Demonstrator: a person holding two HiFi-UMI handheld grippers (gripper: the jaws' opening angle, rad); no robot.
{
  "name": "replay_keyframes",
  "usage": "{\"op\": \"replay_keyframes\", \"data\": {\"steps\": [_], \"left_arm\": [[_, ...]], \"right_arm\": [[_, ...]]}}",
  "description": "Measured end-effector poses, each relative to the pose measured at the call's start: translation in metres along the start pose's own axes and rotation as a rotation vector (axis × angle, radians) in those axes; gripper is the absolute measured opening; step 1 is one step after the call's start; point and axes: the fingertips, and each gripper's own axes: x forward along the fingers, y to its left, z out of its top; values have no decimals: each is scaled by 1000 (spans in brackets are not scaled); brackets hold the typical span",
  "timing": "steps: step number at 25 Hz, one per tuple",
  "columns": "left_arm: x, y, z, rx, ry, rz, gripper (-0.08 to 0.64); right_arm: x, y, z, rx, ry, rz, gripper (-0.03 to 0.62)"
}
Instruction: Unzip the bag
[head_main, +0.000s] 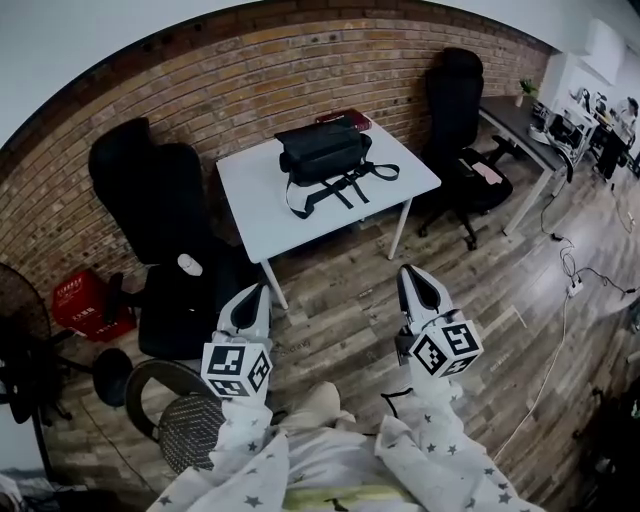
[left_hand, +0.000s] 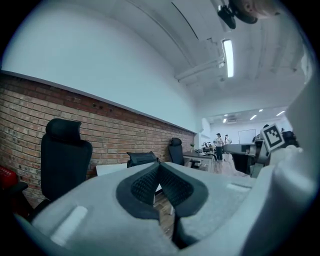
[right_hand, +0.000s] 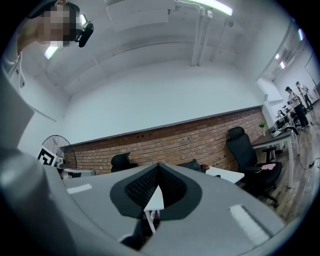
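Note:
A black bag (head_main: 322, 150) with loose straps lies on a small white table (head_main: 260, 205) against the brick wall, its zipper too small to make out. Both grippers hang well short of the table, over the wooden floor. My left gripper (head_main: 256, 291) is shut and empty, its jaws meeting at the tips. My right gripper (head_main: 413, 272) is likewise shut with nothing in it. In the left gripper view the bag (left_hand: 142, 158) shows far off beyond the closed left gripper (left_hand: 159, 163). In the right gripper view the bag (right_hand: 192, 165) peeks over the shut right gripper (right_hand: 159, 165).
A black office chair (head_main: 160, 235) stands left of the table, another chair (head_main: 458, 125) to its right beside a dark desk (head_main: 525, 125). A red crate (head_main: 85, 303) and a fan (head_main: 20, 345) sit at the left. A round stool (head_main: 170, 415) is near my legs. A cable (head_main: 575, 275) trails at right.

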Motion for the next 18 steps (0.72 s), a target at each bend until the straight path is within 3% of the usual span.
{"op": "replay_keyframes", "data": {"steps": [7, 18], "left_arm": [[34, 17, 1, -8, -8, 25, 0], [141, 66, 1, -28, 12, 39, 0]], "right_arm": [[40, -17, -1, 0, 4, 27, 0], [141, -71, -15, 25, 25, 19, 0]]}}
